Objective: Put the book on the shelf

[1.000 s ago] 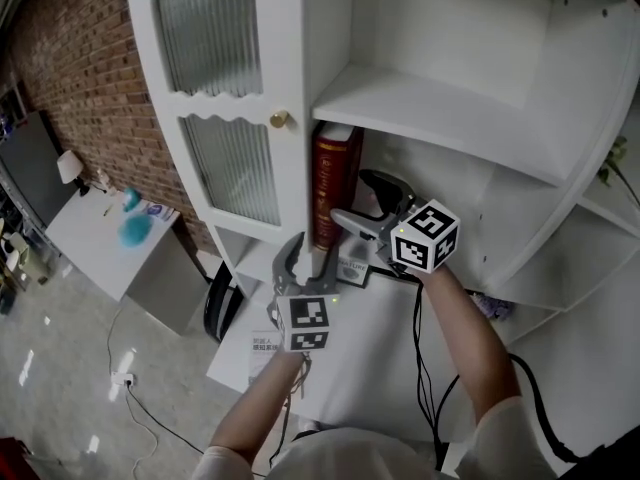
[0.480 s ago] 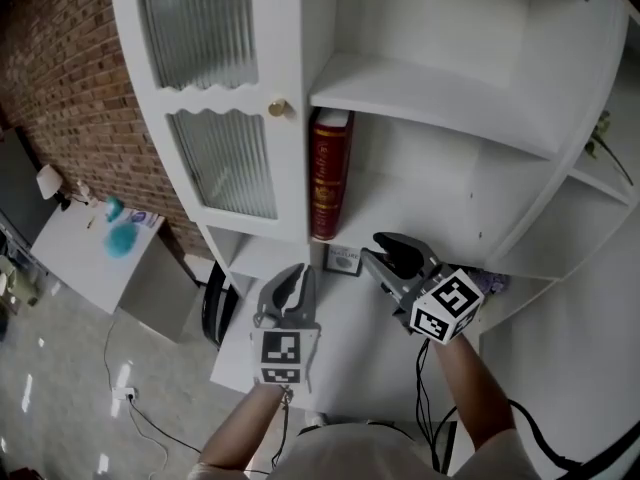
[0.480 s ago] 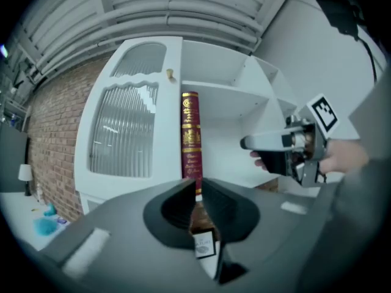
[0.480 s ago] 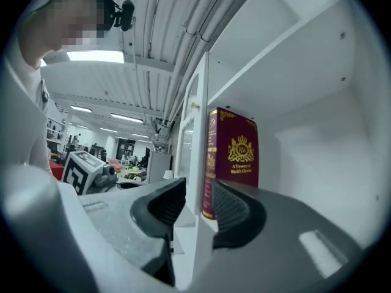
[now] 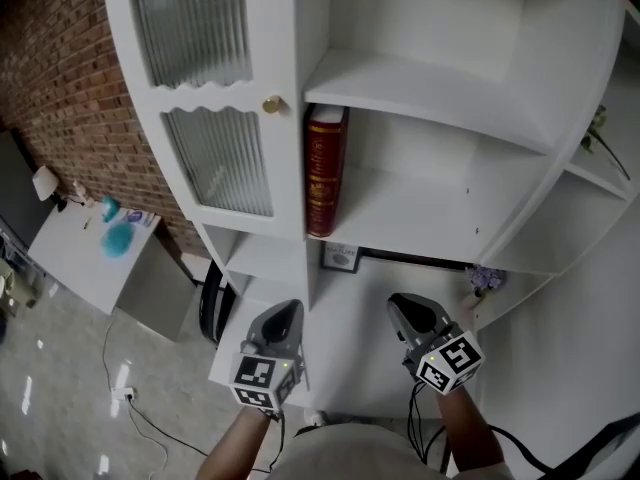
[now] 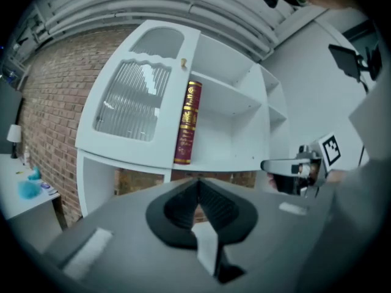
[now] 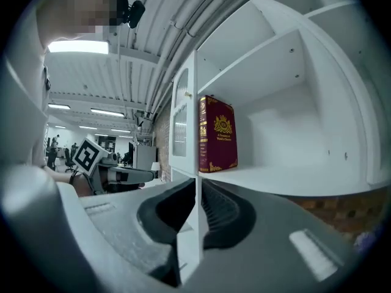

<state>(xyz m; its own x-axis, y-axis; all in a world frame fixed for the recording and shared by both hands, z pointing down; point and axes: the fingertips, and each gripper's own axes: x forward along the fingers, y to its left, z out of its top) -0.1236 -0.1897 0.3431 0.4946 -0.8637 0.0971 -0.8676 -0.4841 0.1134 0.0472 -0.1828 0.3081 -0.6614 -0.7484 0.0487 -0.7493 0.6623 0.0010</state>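
Note:
The dark red book (image 5: 325, 168) with gold lettering stands upright on the white shelf (image 5: 420, 223), tight against the compartment's left wall. Both gripper views show this book (image 6: 187, 124) (image 7: 217, 133) standing free, with nothing touching it. My left gripper (image 5: 288, 314) hangs low in front of the cabinet, well below the book, shut and empty; its jaws (image 6: 197, 185) meet. My right gripper (image 5: 404, 306) hangs to its right at a similar height; its jaws (image 7: 197, 185) are closing, almost together, with nothing between them.
A ribbed-glass cabinet door (image 5: 215, 158) with a brass knob (image 5: 270, 104) is left of the book. A small framed square (image 5: 341, 257) sits below the shelf and a purple flower sprig (image 5: 485, 280) to the right. A low side table (image 5: 90, 253) stands by the brick wall.
Both grippers drew back and down from the book and the shelf, and their jaws closed empty. The book stays upright on the shelf.

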